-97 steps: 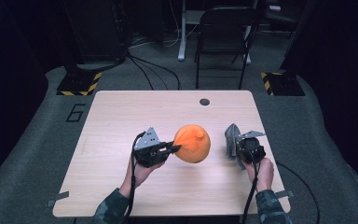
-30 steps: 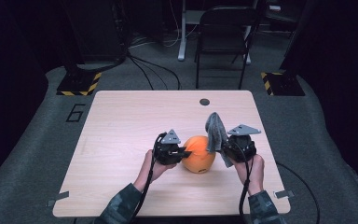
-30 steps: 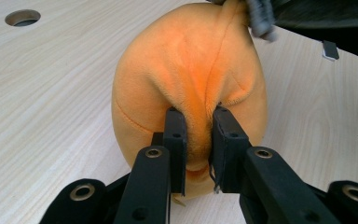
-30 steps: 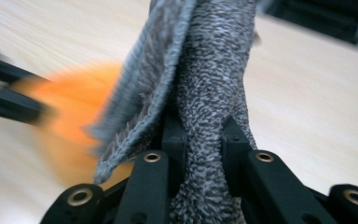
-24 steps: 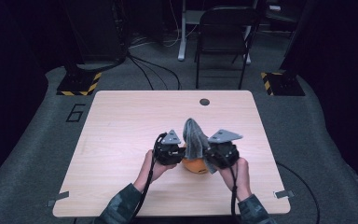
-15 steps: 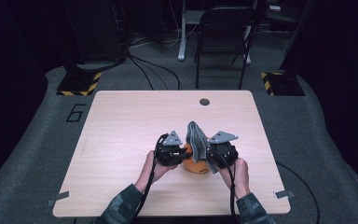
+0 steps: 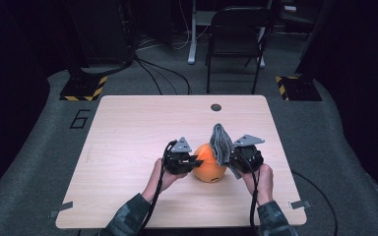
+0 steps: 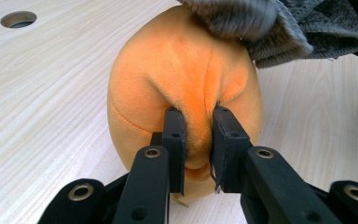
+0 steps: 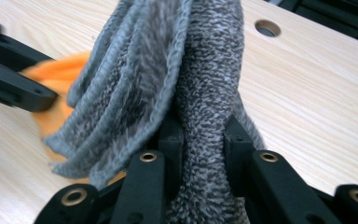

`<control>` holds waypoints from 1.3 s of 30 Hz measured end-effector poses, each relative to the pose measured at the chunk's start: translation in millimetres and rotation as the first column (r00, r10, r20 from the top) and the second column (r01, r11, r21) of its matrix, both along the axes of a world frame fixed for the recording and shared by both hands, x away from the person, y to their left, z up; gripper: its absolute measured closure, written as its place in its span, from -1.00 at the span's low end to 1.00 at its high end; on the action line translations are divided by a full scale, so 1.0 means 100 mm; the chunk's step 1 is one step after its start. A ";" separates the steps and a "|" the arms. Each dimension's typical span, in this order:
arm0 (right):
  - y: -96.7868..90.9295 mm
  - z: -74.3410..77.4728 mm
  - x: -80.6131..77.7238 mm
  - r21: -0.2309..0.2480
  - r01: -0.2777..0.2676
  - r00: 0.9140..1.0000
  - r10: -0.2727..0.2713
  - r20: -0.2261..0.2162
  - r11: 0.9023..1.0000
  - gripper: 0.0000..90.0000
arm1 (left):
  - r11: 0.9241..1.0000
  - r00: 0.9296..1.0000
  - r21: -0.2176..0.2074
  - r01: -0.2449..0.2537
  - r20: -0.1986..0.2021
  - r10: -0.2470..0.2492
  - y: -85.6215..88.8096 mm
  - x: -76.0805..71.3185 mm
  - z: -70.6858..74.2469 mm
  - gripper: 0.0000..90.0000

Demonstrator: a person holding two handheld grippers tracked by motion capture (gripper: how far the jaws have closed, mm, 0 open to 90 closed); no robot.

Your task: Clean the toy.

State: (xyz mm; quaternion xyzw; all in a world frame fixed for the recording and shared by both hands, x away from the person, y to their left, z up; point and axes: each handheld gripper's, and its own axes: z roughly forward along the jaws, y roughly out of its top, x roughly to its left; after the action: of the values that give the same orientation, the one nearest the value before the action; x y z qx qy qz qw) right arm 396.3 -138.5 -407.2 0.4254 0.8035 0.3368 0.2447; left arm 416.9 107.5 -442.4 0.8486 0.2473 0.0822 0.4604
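We keep left tool clamped on orange plush ball, soft, light, pinch fold. Right tool clamped on grey cloth, limp, grip bunched middle, wipe gently on desk.

Bright tabletop, dark surroundings; motion blur softens the gripper views.

The orange ball is covered in soft, short-piled plush, matt, with stitched seams. The grey cloth is made of looped, rough terry with a hemmed edge. The counter is faced with pale wood-grain laminate, smooth and faintly sheened. The left tool and right tool are formed of matt black plastic, with brass-coloured metal rivets set in.
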 end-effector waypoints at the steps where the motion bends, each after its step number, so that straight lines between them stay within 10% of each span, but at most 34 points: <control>1: -0.01 0.00 0.00 0.006 0.005 1.000 -0.005 -0.002 1.000 0.64 | 1.000 1.000 -0.002 -0.002 0.000 0.002 0.00 0.00 0.00 0.71; 8: 0.31 0.25 -0.25 0.079 -0.138 0.988 0.132 0.083 0.987 0.66 | 1.000 1.000 0.003 -0.002 0.009 0.002 -0.01 -0.01 0.01 0.70; 12: 0.53 0.08 -0.25 -0.031 -0.182 0.981 0.184 0.069 0.983 0.66 | 1.000 1.000 0.020 0.004 0.019 -0.004 -0.01 -0.03 0.01 0.70; 26: 0.02 -0.01 -0.02 -0.017 0.012 0.998 -0.011 0.059 1.000 0.67 | 1.000 1.000 0.001 -0.005 0.012 0.005 -0.01 -0.02 0.00 0.70; 39: -0.56 -0.02 0.07 0.048 0.137 0.990 -0.138 0.006 0.989 0.65 | 0.991 0.995 -0.090 -0.094 -0.051 0.090 0.12 0.09 -0.06 0.67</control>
State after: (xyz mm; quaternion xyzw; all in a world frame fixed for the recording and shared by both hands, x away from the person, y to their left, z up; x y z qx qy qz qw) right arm 402.9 -194.7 -409.6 0.4840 0.7629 0.3401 0.2607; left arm 426.0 119.4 -448.1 0.8158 0.3004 0.0718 0.4890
